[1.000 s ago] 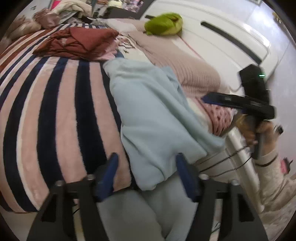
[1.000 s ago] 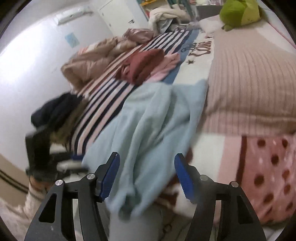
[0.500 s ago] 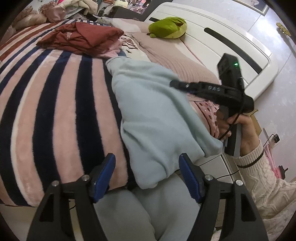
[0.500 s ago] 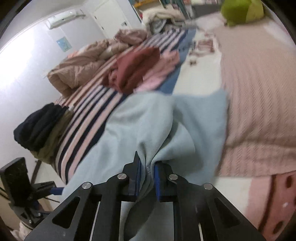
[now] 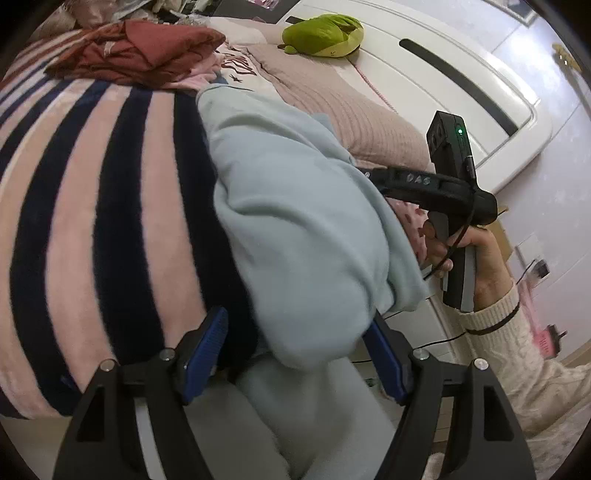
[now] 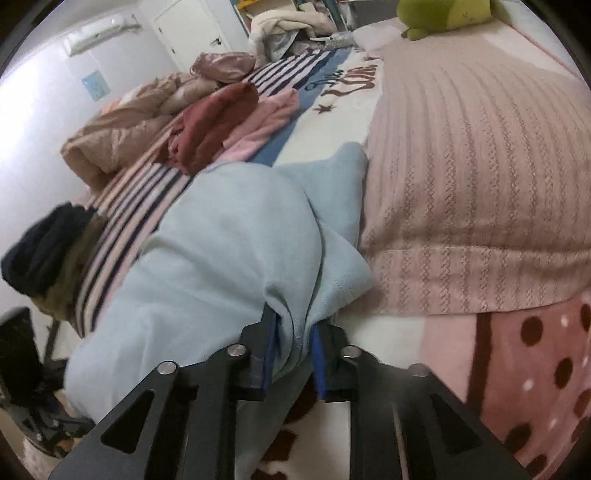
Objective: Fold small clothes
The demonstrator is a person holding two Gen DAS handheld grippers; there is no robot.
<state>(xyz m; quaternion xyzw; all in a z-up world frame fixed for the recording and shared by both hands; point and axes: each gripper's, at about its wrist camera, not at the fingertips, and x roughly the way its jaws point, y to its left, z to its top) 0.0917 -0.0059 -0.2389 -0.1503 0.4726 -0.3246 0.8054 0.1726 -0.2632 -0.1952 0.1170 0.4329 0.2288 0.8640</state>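
- A pale blue garment (image 6: 229, 251) is lying along the near edge of a bed (image 5: 85, 192), partly hanging over the side.
- The right gripper (image 6: 291, 343) is pinching a bunched fold of it, jaws nearly closed, likely to lift that edge for folding.
- The left gripper (image 5: 295, 354) is hanging wide open around the garment's dangling end, gripping nothing yet, seemingly lining up a second hold.

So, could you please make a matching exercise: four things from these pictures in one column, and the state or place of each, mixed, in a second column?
1. left gripper
2. right gripper
3. green plush toy
4. dark red clothes

a. piled on the striped blanket
b. open
c. shut on the light blue garment
d. near the white headboard

Pairs: 1-b, 2-c, 3-d, 4-a
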